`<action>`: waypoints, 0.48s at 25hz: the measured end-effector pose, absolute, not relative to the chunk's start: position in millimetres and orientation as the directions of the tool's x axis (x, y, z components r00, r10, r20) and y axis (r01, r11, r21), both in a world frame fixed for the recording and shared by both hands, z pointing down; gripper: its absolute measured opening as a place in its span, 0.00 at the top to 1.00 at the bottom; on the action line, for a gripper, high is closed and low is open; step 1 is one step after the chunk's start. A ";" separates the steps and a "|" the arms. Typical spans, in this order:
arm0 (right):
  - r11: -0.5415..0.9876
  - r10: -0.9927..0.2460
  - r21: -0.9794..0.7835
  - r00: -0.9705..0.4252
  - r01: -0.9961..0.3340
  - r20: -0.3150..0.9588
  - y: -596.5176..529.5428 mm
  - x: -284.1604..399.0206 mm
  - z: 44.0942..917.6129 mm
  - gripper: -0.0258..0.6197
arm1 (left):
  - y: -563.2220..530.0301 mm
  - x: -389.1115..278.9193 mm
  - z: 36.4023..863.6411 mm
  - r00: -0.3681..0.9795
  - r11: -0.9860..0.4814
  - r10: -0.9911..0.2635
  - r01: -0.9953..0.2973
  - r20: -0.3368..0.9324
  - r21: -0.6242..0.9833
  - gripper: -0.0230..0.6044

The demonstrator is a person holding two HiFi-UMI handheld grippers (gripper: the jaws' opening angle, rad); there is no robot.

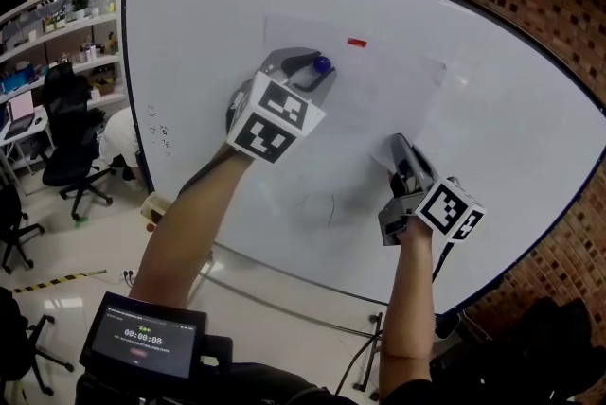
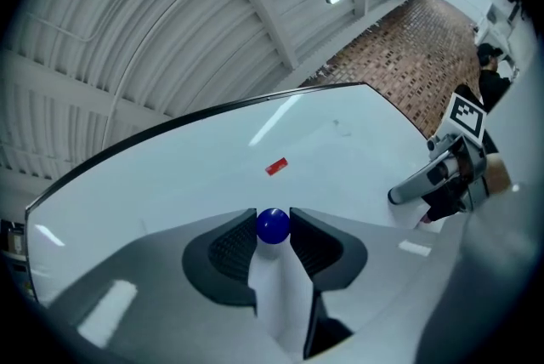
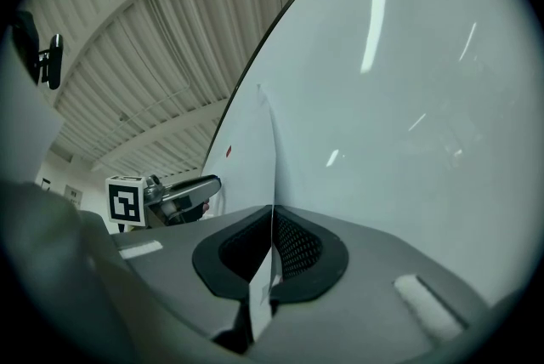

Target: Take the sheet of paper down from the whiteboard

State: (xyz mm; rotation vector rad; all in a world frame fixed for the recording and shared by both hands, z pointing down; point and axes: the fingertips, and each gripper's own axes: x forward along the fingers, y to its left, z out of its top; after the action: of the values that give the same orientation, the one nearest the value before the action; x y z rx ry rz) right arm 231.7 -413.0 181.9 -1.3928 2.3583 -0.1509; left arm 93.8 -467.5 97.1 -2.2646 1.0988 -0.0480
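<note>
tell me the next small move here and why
Probably draw the left gripper back off the board, taking along the blue magnet that its fingers clasp. The right gripper is shut on the edge of the sheet, so the sheet should not drop, and a red magnet pins its top for later. Whether the blue one is already free, I cannot tell.

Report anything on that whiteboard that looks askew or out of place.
The sheet of paper stands off the whiteboard along its right edge, pinched in the shut right gripper, while a red magnet sits at its top. The left gripper grips a blue magnet. Nothing looks damaged.
</note>
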 end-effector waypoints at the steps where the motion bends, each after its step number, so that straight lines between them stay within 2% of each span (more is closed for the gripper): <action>1: 0.487 -0.866 -0.283 -0.412 -0.826 -0.284 -410.6 234.2 183.3 0.94 | -462.9 91.7 98.3 0.654 -0.475 -0.722 -0.706 -0.227 -0.525 0.77; 12: 0.433 -0.877 -0.197 -0.360 -0.880 -0.318 -388.2 226.3 187.8 0.94 | -423.9 47.8 128.5 0.589 -0.548 -0.748 -0.808 -0.306 -0.215 0.77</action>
State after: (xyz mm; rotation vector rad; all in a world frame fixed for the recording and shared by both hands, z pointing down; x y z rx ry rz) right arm 226.3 -388.2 187.8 -1.4965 2.3173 0.0093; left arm 47.8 -423.9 128.5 -2.4890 1.2638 0.2542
